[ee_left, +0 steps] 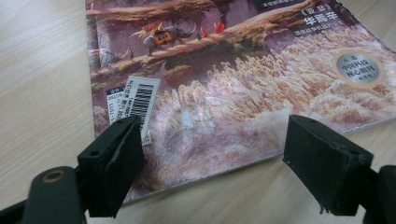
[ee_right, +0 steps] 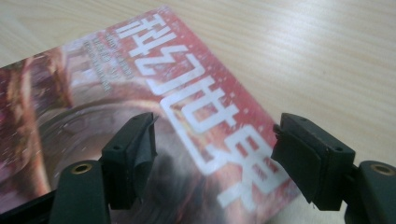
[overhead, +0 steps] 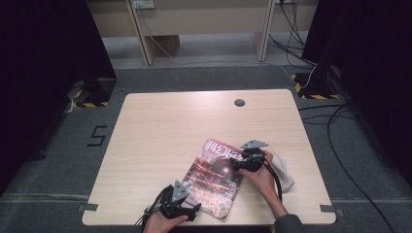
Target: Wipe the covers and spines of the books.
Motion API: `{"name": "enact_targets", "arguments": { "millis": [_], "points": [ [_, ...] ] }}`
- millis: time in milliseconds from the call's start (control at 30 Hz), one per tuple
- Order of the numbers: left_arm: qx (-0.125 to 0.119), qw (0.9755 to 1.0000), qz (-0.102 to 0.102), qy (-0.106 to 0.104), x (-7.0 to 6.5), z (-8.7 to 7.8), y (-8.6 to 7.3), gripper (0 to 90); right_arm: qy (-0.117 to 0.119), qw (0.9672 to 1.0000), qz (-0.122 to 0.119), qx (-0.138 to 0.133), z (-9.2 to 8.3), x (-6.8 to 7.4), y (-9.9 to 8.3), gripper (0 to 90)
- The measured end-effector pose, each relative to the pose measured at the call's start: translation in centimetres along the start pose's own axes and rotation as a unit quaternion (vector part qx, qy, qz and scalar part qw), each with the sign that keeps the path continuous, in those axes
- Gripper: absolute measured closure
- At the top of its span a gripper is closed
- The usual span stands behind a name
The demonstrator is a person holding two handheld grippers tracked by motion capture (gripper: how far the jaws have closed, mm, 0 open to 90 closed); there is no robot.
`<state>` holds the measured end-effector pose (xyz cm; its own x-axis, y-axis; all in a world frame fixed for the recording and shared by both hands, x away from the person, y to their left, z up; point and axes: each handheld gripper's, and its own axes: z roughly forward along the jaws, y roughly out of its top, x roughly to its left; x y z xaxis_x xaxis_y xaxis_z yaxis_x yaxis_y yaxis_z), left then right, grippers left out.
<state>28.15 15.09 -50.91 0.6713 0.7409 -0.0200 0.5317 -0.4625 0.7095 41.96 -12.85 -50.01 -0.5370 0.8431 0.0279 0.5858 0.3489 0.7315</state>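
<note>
A magazine [overhead: 214, 177] with a reddish illustrated cover and white title characters lies flat on the wooden table [overhead: 170, 126], near its front edge. My left gripper [overhead: 190, 209] is open at the magazine's near left corner; the left gripper view has that corner [ee_left: 196, 140] and its barcode label [ee_left: 140, 100] between the two jaws. My right gripper [overhead: 236, 162] is open over the magazine's far right corner, and the white title [ee_right: 196, 107] lies between its jaws. Neither gripper holds anything.
A white cloth [overhead: 283, 171] lies on the table just right of the magazine, partly under the right hand. A dark round grommet [overhead: 239, 102] sits near the table's far edge. Cables run over the floor at the right.
</note>
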Motion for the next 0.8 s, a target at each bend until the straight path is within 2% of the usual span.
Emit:
{"name": "enact_targets", "arguments": {
  "millis": [133, 167, 200, 267, 367, 567, 633, 667, 700, 733, 767, 800],
  "points": [
    [0.000, 1.0000, 0.000, 0.000, 0.0, 0.0, 0.0, 18.6, 0.000, 1.0000, 0.004, 0.004, 0.9, -0.2, 0.4, 29.4],
    [0.000, 1.0000, 0.001, 0.000, 0.0, 0.0, 0.0, 18.6, -0.001, 0.9999, 0.008, 0.013, 1.4, -0.4, 0.5, 28.8],
    [0.000, 1.0000, 0.001, 0.000, 0.0, 0.0, 0.0, 18.5, 0.000, 1.0000, 0.004, 0.009, 1.5, -0.5, 0.5, 28.8],
    [0.000, 1.0000, 0.000, 0.000, 0.0, 0.1, 0.0, 18.1, 0.000, 0.9999, 0.004, 0.011, 1.5, -0.4, 0.5, 28.8],
    [0.002, 1.0000, 0.001, 0.000, 0.1, 0.1, 0.0, 17.3, 0.001, 0.9997, -0.015, 0.020, 1.3, 0.2, 0.4, 27.9],
    [0.004, 1.0000, 0.005, 0.001, 0.0, 0.1, 0.0, 16.9, 0.002, 0.9998, -0.013, 0.013, 1.6, -0.3, 0.6, 28.6],
    [0.003, 1.0000, 0.004, 0.001, 0.0, 0.1, 0.0, 16.8, -0.002, 0.9999, -0.008, 0.009, 2.0, -0.5, 0.8, 27.1],
    [0.002, 1.0000, 0.004, 0.001, 0.1, 0.2, 0.1, 16.7, -0.002, 1.0000, 0.004, 0.008, 2.2, -0.5, 0.8, 26.8],
    [0.002, 1.0000, 0.003, 0.001, 0.1, 0.2, 0.1, 16.5, 0.004, 0.9999, 0.014, 0.004, 2.4, -0.5, 0.7, 26.5],
    [0.002, 1.0000, 0.003, 0.001, 0.1, 0.2, 0.1, 16.5, 0.004, 0.9999, 0.014, 0.004, 2.4, -0.5, 0.7, 26.5],
    [0.002, 1.0000, 0.004, 0.002, 0.1, 0.2, 0.1, 16.5, 0.010, 0.9996, 0.027, 0.003, 2.5, -0.7, 0.7, 26.3],
    [0.002, 1.0000, 0.004, 0.002, 0.1, 0.2, 0.1, 16.5, 0.010, 0.9996, 0.027, 0.003, 2.5, -0.7, 0.7, 26.3]
  ]
}}
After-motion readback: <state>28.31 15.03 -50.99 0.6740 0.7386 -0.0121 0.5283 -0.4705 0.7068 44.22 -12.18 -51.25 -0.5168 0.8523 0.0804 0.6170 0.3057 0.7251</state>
